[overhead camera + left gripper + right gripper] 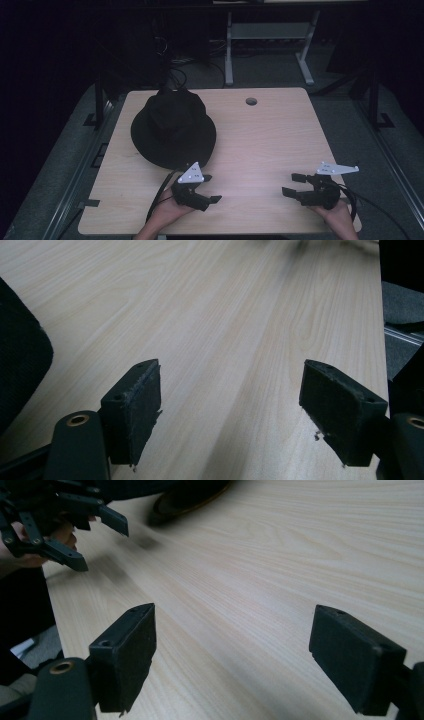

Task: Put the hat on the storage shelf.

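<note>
A black brimmed hat [172, 129] lies on the left half of the light wooden table [265, 135]. Just in front of its brim, my left gripper [210, 188] is held low over the table, open, its jaws pointing right with nothing between them. My right gripper [292, 184] is near the front right corner, open too, jaws pointing left and bare wood between them. In the left gripper view the hat's brim [20, 370] shows at the left edge beside my left gripper [231, 412]. The right gripper view has my right gripper [232, 657] facing the left gripper [95, 540] and the hat's brim [190, 497].
A round cable hole [251, 101] sits near the table's far edge. Behind the table stand a grey desk frame [267, 45] and cables on a dark floor. Bare wood lies between the two grippers and across the table's right half.
</note>
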A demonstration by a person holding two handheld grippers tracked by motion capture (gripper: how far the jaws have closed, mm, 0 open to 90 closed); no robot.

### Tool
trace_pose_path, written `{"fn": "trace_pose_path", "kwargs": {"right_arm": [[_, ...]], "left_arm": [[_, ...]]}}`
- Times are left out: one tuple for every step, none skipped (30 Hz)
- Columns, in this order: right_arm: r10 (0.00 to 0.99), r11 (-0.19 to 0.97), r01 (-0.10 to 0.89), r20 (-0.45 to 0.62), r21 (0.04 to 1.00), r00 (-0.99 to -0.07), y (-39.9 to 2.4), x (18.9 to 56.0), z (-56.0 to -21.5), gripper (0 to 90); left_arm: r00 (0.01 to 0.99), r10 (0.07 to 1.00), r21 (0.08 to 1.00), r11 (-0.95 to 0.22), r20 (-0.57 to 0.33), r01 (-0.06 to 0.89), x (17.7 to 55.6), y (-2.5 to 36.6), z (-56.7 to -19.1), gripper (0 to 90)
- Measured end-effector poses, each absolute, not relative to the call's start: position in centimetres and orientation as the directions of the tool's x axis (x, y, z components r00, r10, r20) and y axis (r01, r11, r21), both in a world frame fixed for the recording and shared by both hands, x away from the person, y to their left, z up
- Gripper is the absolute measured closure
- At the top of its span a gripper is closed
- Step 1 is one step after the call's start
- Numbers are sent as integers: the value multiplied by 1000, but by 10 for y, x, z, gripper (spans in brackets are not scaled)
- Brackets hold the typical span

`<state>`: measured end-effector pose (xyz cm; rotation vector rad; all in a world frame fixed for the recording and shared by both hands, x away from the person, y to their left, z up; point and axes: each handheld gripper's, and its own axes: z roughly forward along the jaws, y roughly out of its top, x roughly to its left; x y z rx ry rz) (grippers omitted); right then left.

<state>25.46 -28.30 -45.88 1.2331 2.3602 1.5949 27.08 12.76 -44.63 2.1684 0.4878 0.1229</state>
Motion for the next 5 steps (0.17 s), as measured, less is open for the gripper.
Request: {"fn": "trace_pose_path", "kwargs": {"right_arm": [[627, 158, 581, 373, 798, -684, -284, 253, -460, 183], [635, 153, 578, 369, 801, -679, -285, 250, -460, 183], [639, 147, 574, 366, 806, -677, -286, 249, -461, 183], [640, 133, 571, 370, 810, -674, -287, 247, -462, 183], [644, 121, 574, 376, 810, -666, -288, 244, -462, 183]], "left_arm": [[917, 388, 793, -529, -91, 303, 271, 127, -447, 243], [917, 388, 792, -530, -92, 304, 271, 126, -447, 243], [916, 389, 793, -527, -95, 306, 270, 125, -447, 243], [918, 387, 793, -529, -93, 303, 270, 125, -447, 243], [917, 387, 793, -529, -93, 303, 270, 125, -447, 243]]}}
